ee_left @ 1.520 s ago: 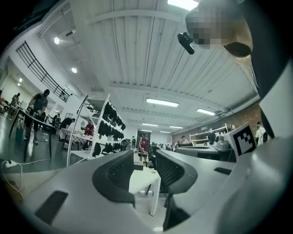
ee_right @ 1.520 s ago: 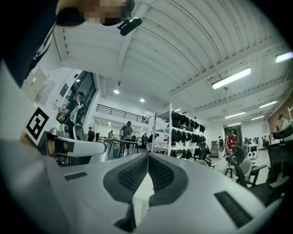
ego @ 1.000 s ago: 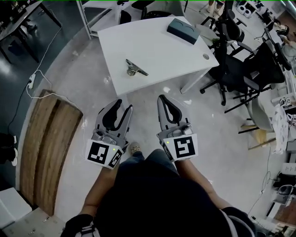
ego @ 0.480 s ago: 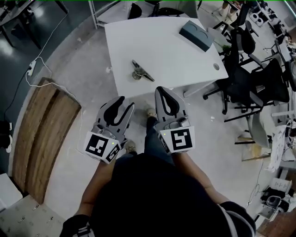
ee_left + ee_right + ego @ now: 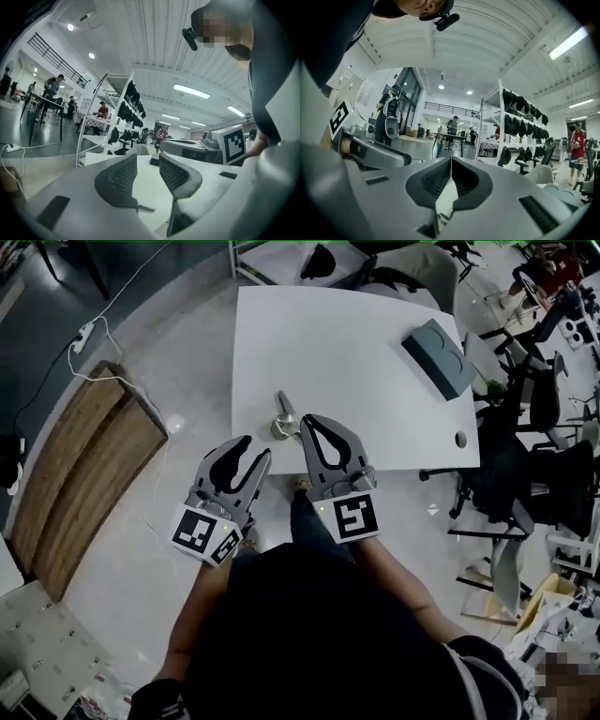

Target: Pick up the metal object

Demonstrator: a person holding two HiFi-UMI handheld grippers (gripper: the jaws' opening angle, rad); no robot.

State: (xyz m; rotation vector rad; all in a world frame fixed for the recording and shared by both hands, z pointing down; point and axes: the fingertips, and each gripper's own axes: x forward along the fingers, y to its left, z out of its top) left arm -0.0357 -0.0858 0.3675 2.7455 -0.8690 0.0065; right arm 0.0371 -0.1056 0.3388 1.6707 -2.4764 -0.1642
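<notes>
Head view is showing the white counter [image 5: 356,352]. My right tongs [image 5: 312,420] are hovering over its near edge, tips touching, empty. My left tongs [image 5: 255,451] are gaping, empty. Just beside the right tongs, the metal object [image 5: 284,416] is lying, long axis running away from me.

silver metal object [image 5: 284,423], white table [image 5: 356,352], slate-grey box [image 5: 439,355].

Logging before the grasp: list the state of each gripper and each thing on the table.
Left hand-held gripper: open, empty.
Right hand-held gripper: shut, empty.
Small silver metal object: lying on the white table, not gripped.
Dark grey box: lying flat near the table's far right corner.
</notes>
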